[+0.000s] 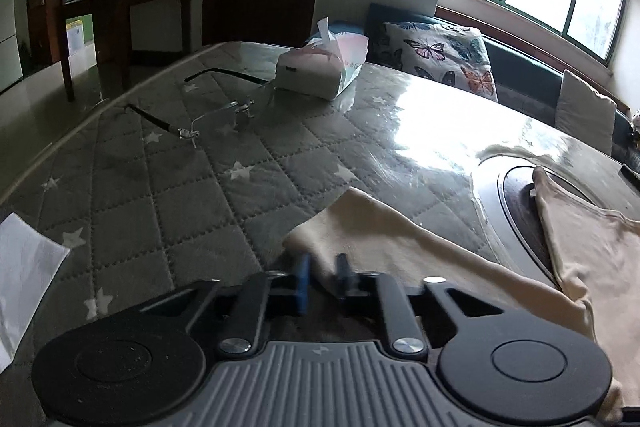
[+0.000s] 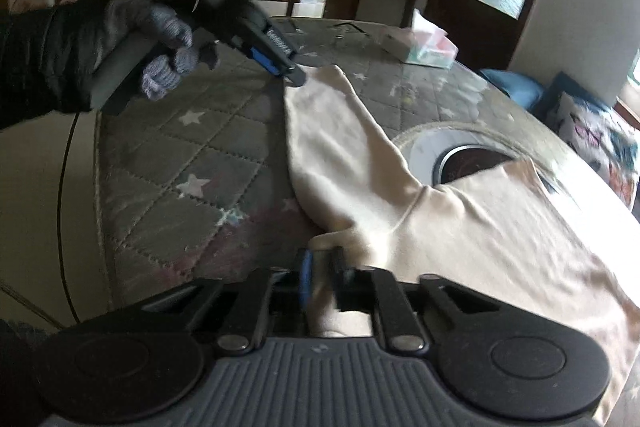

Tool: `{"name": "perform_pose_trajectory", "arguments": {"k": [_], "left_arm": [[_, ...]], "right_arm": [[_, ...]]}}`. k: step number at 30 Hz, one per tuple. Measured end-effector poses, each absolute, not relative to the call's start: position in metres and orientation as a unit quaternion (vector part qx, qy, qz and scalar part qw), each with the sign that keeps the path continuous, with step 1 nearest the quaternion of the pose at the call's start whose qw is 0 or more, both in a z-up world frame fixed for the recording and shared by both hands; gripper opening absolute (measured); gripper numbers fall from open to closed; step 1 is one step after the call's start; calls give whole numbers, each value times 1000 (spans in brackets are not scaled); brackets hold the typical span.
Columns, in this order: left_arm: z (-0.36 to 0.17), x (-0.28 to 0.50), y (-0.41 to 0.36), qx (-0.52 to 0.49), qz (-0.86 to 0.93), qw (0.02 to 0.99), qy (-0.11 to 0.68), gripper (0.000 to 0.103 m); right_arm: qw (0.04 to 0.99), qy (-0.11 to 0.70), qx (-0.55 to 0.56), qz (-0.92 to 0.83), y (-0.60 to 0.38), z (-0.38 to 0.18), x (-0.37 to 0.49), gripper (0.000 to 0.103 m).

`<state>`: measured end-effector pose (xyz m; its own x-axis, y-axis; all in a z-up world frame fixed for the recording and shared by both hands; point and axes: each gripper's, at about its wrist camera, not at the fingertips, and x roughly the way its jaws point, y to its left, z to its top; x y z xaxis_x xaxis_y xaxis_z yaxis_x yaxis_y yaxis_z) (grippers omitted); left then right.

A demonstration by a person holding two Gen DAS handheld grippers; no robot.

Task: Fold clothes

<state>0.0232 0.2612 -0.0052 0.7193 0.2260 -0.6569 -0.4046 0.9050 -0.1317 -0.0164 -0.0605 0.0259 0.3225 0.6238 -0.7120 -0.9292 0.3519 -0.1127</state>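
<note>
Right wrist view: cream long-sleeved top [image 2: 460, 223], lying on the quilted star-pattern table cover [image 2: 180, 167], body spread toward the right edge, one sleeve [image 2: 332, 131] stretched out flat toward the far left.

Item 1, right gripper [image 2: 322, 267]: I hold it at the underarm fold, where sleeve meets body. Jaws drawn close together with a bunch of cream cloth between them; I read this as a pinch on the top.

Item 2, left gripper [image 2: 294, 75]: seen from across, in a gloved left hand [image 2: 160, 39], tip at the sleeve's cuff end. In its own view the left gripper [image 1: 323, 271] has its jaws close together over the cuff edge; motion blur there, and I cannot tell for certain whether cloth is clamped.

Item 3, handling, my judgement: light, soft, limp knit. It will sag and crease between two holds, and may drag on the quilting. Best taken at seams and hems (cuff, underarm, shoulder), where the layers are thicker and give the jaws something to bite.

Item 4, bystanders: rimless spectacles [image 1: 212, 115] and a tissue pack [image 1: 320, 71] on the far part of the table, well apart from the garment; a round inset [image 2: 464, 159] partly under the neckline.
</note>
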Motion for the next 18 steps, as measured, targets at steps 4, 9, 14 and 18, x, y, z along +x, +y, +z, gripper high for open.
{"name": "perform_pose_trajectory", "arguments": {"k": [4, 9, 14, 18], "left_arm": [[-6, 30, 261, -122, 179, 919, 328, 3], [-5, 32, 260, -108, 190, 920, 326, 3], [-2, 27, 264, -114, 187, 920, 327, 3], [5, 20, 261, -120, 188, 921, 319, 8]], "right_arm": [[761, 339, -158, 530, -81, 44, 5, 4], [728, 354, -195, 554, -79, 31, -1, 4], [732, 335, -186, 563, -82, 39, -5, 7], [768, 315, -188, 525, -75, 42, 6, 10]]}}
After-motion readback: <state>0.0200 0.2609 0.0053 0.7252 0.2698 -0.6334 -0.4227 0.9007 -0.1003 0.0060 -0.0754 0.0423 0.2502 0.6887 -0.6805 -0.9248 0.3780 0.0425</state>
